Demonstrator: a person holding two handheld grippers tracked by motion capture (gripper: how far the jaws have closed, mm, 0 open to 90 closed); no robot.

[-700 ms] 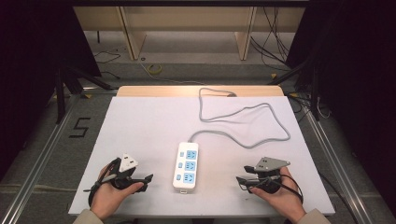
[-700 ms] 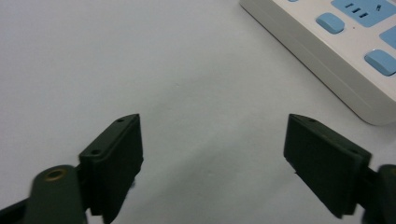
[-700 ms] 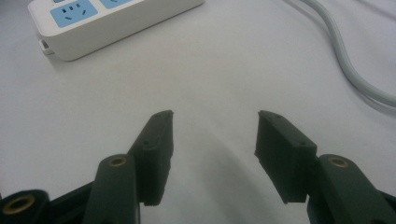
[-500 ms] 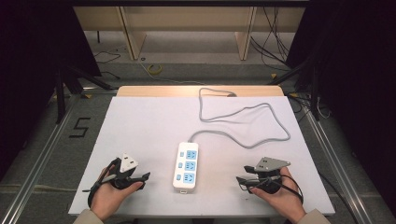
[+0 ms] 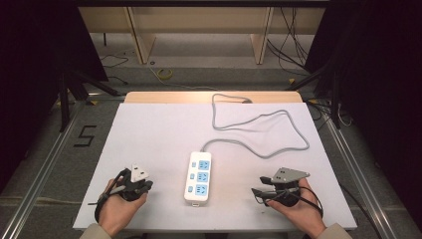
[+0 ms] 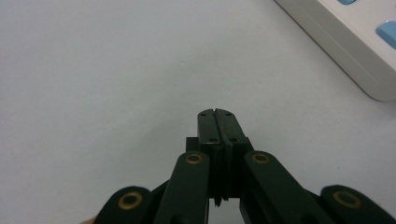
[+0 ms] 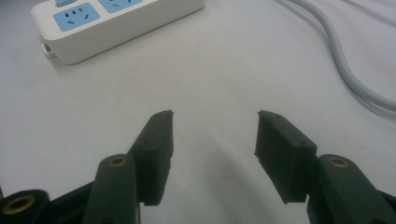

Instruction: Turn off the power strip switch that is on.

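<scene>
Between the two claws on the white tabletop (image 5: pixel 164 129) lay the power strip (image 5: pixel 198 177), long axis running away from the person, roughly equidistant from the closed left claw (image 6: pixel 218 115) and the open, empty right claw (image 7: pixel 212 128).

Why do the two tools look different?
The left tool is shut, with nothing between its jaws; the right tool is wide open. The left tool sits left of the power strip, the right tool on the other side. Both are black, empty and low over the white table.
</scene>
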